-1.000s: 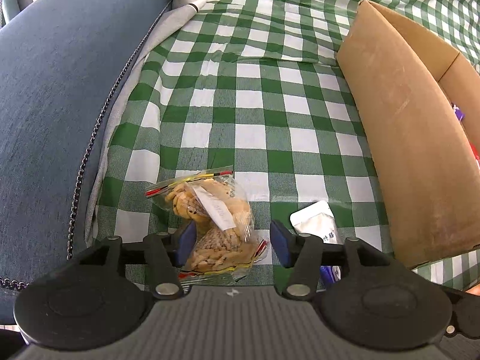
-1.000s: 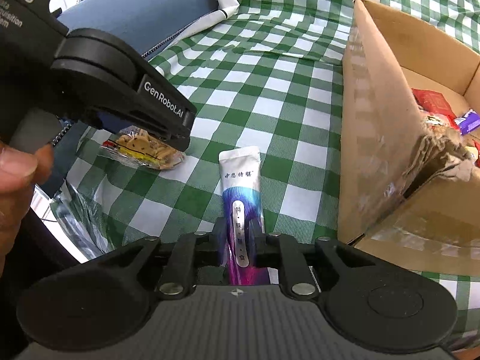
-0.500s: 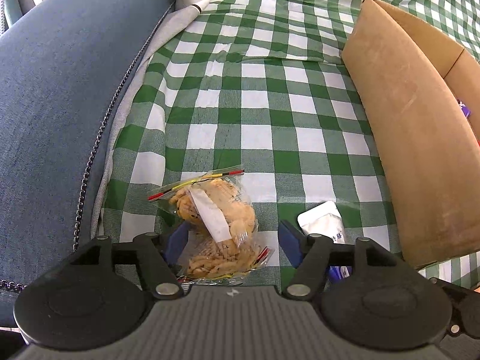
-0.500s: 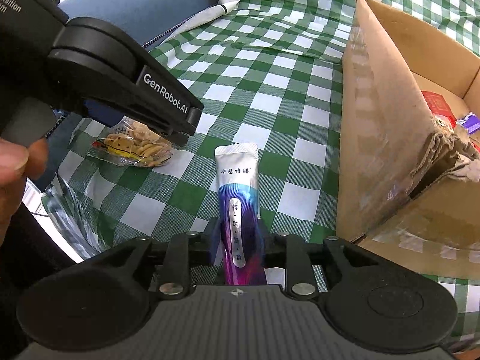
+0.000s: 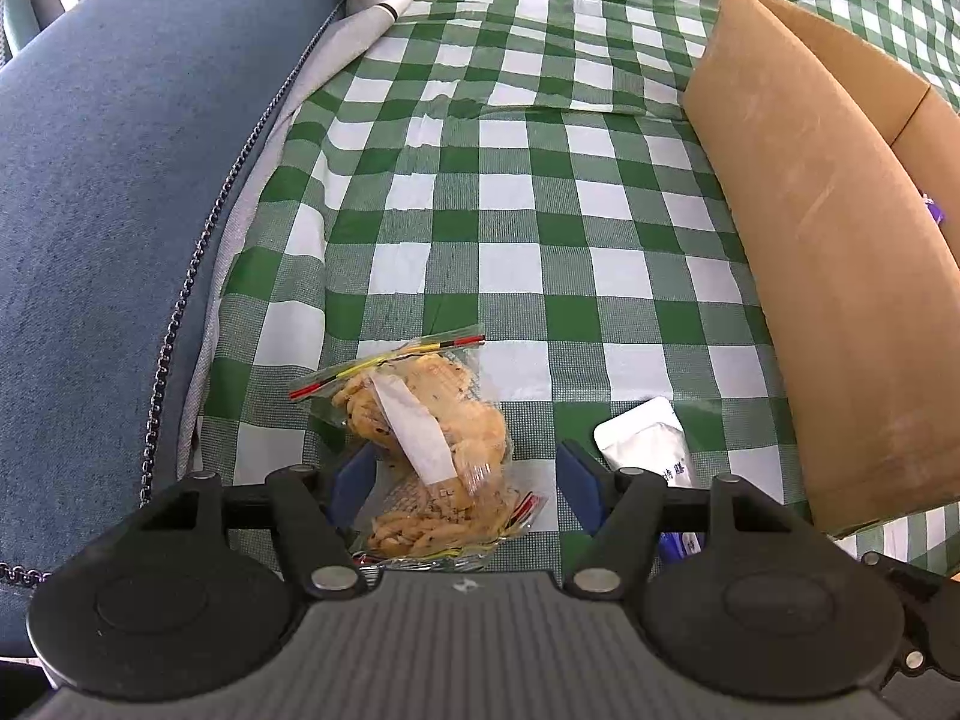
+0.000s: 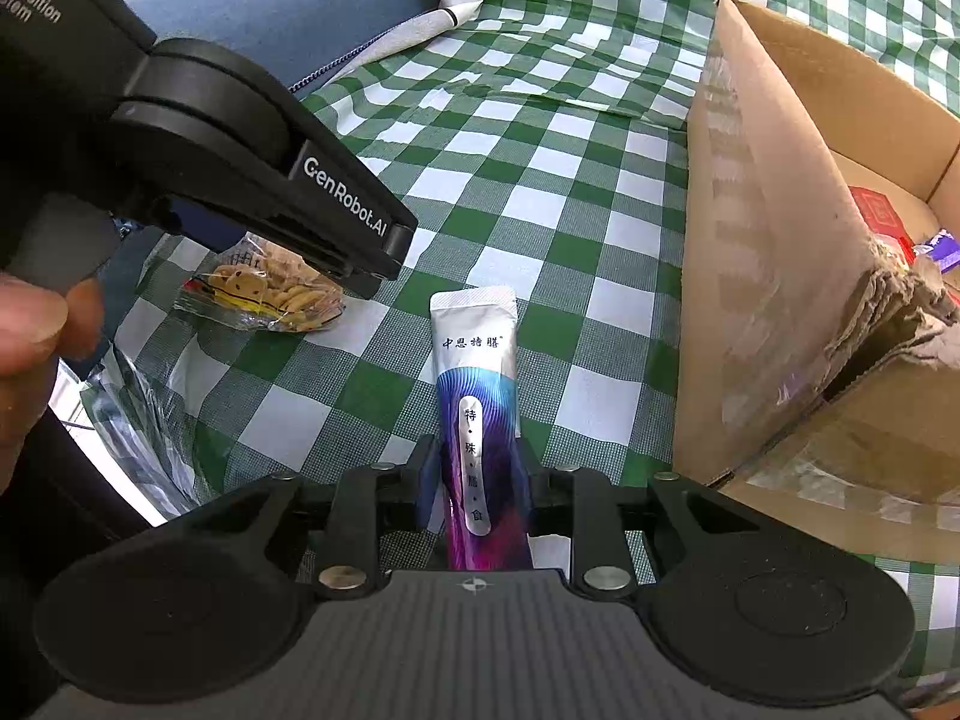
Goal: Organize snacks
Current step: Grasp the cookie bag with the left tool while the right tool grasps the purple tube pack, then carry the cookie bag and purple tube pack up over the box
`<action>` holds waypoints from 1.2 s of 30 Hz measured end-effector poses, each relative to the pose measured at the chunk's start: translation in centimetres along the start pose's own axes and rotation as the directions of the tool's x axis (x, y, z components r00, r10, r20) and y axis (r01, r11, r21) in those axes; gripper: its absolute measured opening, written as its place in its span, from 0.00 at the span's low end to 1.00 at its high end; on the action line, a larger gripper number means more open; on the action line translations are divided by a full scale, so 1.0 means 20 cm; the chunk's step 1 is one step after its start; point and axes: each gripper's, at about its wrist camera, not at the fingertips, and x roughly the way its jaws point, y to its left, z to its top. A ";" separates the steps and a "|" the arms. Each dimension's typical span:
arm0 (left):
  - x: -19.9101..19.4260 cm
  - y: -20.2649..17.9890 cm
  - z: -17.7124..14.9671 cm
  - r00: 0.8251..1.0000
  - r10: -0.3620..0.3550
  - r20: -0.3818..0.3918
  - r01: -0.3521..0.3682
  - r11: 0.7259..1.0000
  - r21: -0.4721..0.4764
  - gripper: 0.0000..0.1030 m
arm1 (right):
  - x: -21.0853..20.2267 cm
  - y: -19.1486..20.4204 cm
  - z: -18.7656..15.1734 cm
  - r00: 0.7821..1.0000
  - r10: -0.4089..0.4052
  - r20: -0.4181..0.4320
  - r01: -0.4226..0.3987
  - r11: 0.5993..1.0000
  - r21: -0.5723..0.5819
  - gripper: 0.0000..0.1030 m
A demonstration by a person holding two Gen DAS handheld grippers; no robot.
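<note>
A clear bag of cookies (image 5: 432,450) lies on the green checked tablecloth (image 5: 510,210), between the open blue fingers of my left gripper (image 5: 462,480). It also shows in the right wrist view (image 6: 270,294), under the left gripper's body (image 6: 240,180). My right gripper (image 6: 477,480) is shut on a white and purple snack sachet (image 6: 477,396), whose white top end shows in the left wrist view (image 5: 648,444). An open cardboard box (image 6: 780,240) with several snack packets inside stands to the right.
A blue chair seat (image 5: 120,210) lies along the table's left edge. The box wall (image 5: 828,276) stands close on the right of both grippers. A clear plastic sheet (image 6: 138,432) hangs at the near left edge. A hand (image 6: 30,348) holds the left gripper.
The left gripper's fingers have opened wider around the cookie bag. The right gripper has lifted slightly with the sachet still in it.
</note>
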 end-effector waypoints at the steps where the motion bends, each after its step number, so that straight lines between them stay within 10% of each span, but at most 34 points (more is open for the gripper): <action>1: 0.00 0.00 0.00 1.000 0.000 0.000 0.000 1.000 0.001 0.70 | 0.00 0.00 0.00 1.000 0.000 0.001 0.000 1.000 -0.002 0.27; 21: 0.03 0.01 0.00 0.999 0.034 0.001 -0.034 0.999 0.031 0.70 | -0.04 0.00 0.02 0.999 -0.002 0.044 0.003 1.000 -0.012 0.12; 36: -0.01 0.00 -0.02 0.995 0.083 0.056 -0.085 0.996 0.035 0.42 | -0.10 -0.03 0.04 0.996 0.006 0.086 -0.007 1.000 0.013 0.08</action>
